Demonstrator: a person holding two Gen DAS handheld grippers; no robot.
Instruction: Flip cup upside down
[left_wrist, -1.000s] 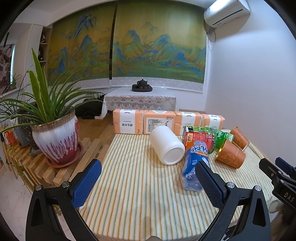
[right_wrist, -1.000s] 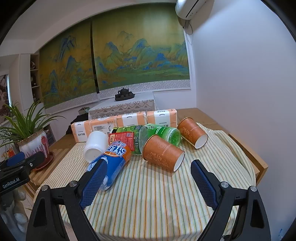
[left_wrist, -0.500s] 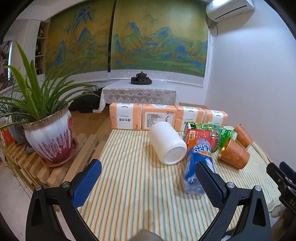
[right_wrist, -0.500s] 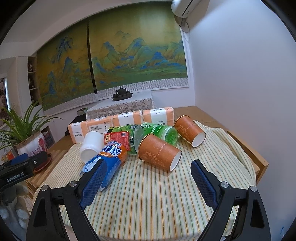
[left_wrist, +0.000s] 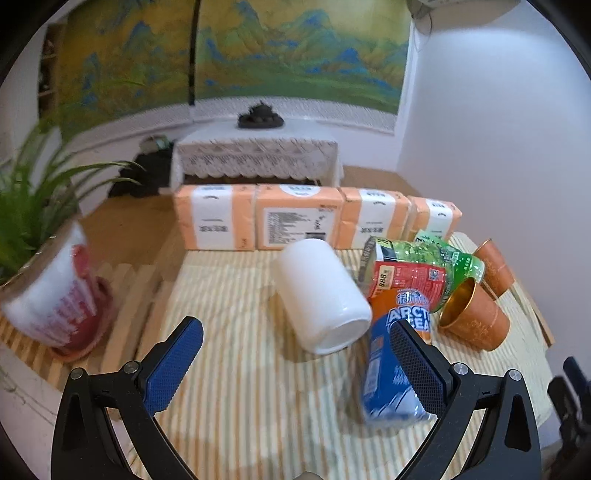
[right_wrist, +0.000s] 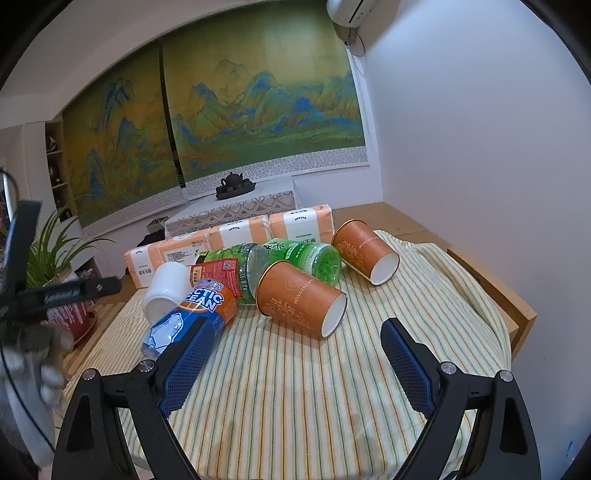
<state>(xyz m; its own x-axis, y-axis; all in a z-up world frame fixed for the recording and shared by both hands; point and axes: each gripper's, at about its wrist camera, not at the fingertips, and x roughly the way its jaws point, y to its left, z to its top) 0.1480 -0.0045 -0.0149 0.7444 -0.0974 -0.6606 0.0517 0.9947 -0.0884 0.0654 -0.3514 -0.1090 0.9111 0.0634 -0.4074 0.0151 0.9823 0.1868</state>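
Note:
A white cup (left_wrist: 322, 295) lies on its side on the striped tablecloth (left_wrist: 236, 369), its mouth toward me; it also shows in the right wrist view (right_wrist: 164, 290). Two orange paper cups lie on their sides: a near one (right_wrist: 301, 297) (left_wrist: 474, 319) and a far one (right_wrist: 365, 251) (left_wrist: 495, 266). My left gripper (left_wrist: 295, 363) is open and empty, just short of the white cup. My right gripper (right_wrist: 299, 360) is open and empty, just in front of the near orange cup.
A blue Arctic Ocean bottle (left_wrist: 397, 362) (right_wrist: 192, 314), a red-labelled bottle (right_wrist: 221, 273) and a green bottle (right_wrist: 303, 258) lie among the cups. Orange tissue packs (left_wrist: 299, 219) line the table's far edge. A potted plant (left_wrist: 48, 280) stands left; a wall right.
My left gripper has moved forward toward the white cup, which now looks larger and nearer. My right gripper has moved closer to the near orange cup.

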